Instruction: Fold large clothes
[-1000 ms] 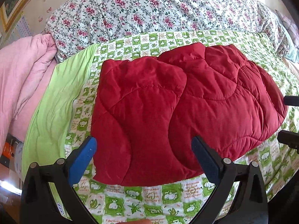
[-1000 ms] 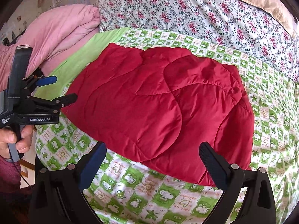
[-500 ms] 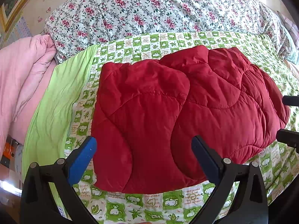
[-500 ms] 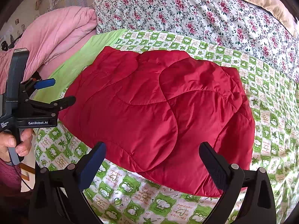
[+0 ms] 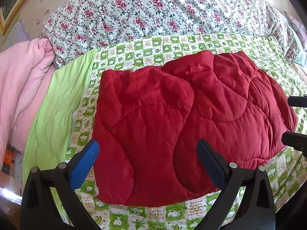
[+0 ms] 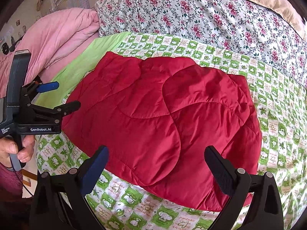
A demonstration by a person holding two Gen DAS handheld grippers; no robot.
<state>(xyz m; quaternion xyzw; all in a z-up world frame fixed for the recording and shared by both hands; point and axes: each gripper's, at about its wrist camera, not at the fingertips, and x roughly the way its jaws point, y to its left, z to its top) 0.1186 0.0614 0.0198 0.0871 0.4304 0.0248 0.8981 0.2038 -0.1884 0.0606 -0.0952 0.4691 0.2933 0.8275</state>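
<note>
My left gripper (image 5: 145, 163) and right gripper (image 6: 155, 164) gape wide, empty, near folded red quilted jacket (image 6: 163, 118) on green-checked bedspread (image 6: 272, 99)

A jacket (image 5: 184, 126) lies folded mid-sheet (image 5: 153, 216); a floral quilt (image 5: 153, 13) lies along the far edge, a duvet (image 5: 21, 80) at left.

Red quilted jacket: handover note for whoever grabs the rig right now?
Left gripper: open, holding nothing, hovering over the near-left part of the red quilted jacket.
Right gripper: open, holding nothing, above the jacket's near edge.
Jacket: lies on the green-checked sheet, two rounded flaps already folded inward and overlapping at the middle.
Done: side folds, judging by the lay.
Left: probably one more fold to halve it; neither gripper has hold of an edge yet.
</note>
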